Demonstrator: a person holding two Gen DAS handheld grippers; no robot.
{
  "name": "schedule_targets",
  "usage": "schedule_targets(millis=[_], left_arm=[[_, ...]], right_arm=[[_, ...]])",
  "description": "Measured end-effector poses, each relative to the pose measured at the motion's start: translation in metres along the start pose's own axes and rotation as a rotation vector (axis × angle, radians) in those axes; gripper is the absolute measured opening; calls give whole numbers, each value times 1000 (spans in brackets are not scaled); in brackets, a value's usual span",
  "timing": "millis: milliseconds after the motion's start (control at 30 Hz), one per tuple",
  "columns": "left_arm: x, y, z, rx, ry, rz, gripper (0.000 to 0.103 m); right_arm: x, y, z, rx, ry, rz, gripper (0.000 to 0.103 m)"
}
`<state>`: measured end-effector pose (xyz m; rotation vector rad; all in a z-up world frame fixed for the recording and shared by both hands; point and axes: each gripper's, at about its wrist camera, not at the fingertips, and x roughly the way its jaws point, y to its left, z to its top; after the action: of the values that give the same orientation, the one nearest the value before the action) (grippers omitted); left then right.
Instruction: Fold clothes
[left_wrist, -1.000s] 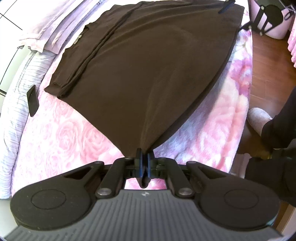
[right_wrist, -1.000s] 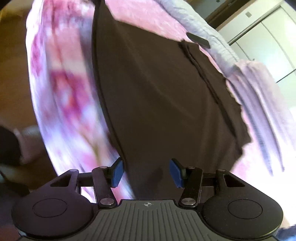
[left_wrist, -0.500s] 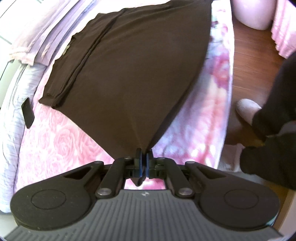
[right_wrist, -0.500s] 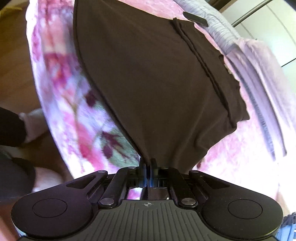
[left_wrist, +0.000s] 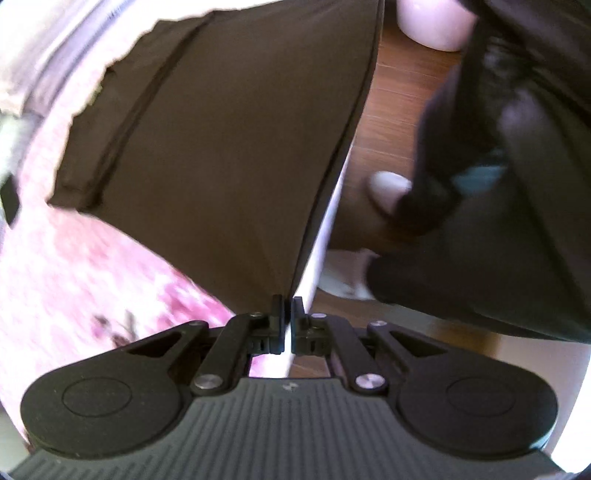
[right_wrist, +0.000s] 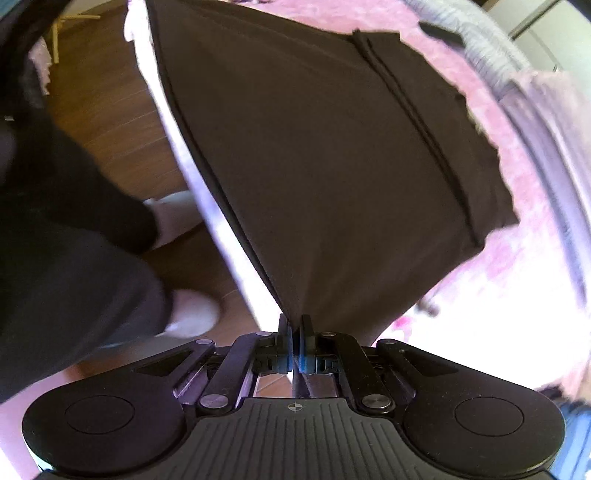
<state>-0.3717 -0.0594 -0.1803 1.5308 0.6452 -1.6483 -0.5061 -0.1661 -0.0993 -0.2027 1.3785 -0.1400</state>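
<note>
Brown knit cloth runs straight into both tools. In the left wrist view the left gripper (left_wrist: 287, 301) has its jaws drawn nearly together on a corner of the dark brown garment (left_wrist: 221, 147) at 6 o'clock, with a thin gap showing below the pinch. In the right wrist view the right gripper (right_wrist: 294, 323) has its jaws pressed together on another corner of that garment, again at 6 o'clock. From each pinch the fabric fans out taut toward 12 o'clock, lifted off the pink floral bedspread (left_wrist: 92, 266) near the tools and resting on it farther away.

Judging from this, the thin bite is the weak point: only a little cloth sits between each pair of jaws, so a hard pull could tear a corner free and drop that side. An uneven lift between the two tools would skew the fold line.

Toward 10 o'clock in the left view a folded sleeve (left_wrist: 110, 122) lies along the far edge; dragging could undo it. The near hem sits right at the bed's edge, above the wooden floor (left_wrist: 399, 96) at 1 o'clock, where the person's slipper (left_wrist: 388, 186) stands, so slack cloth could slide off that side. Both views are motion-blurred.
</note>
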Motion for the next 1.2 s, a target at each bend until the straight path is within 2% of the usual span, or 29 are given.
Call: schedule_targets(millis=[67, 133, 367, 567, 700, 733, 933, 1100, 1200], left_arm=[[1, -23, -10, 19, 35, -46, 0], [3, -32, -14, -1, 44, -48, 0], [21, -4, 18, -122, 15, 61, 0], [42, 14, 36, -216, -26, 122, 2], [54, 20, 46, -278, -52, 163, 13], [55, 18, 49, -295, -62, 171, 19], [56, 1, 67, -376, -128, 198, 35], [64, -10, 87, -408, -230, 220, 50], [68, -23, 104, -442, -278, 259, 58]], right_arm=[[-4, 2, -7, 17, 13, 19, 1], [-4, 1, -11, 15, 12, 35, 1], [12, -35, -1, 16, -40, 23, 1], [16, -46, -3, -33, -61, 38, 1], [8, -56, 1, -59, -89, 48, 1], [4, -60, 4, -63, -101, 44, 1], [-12, -83, 35, -41, -159, 75, 1], [-17, -94, 60, -56, -177, 103, 1], [-24, -101, 70, -33, -187, 104, 1]])
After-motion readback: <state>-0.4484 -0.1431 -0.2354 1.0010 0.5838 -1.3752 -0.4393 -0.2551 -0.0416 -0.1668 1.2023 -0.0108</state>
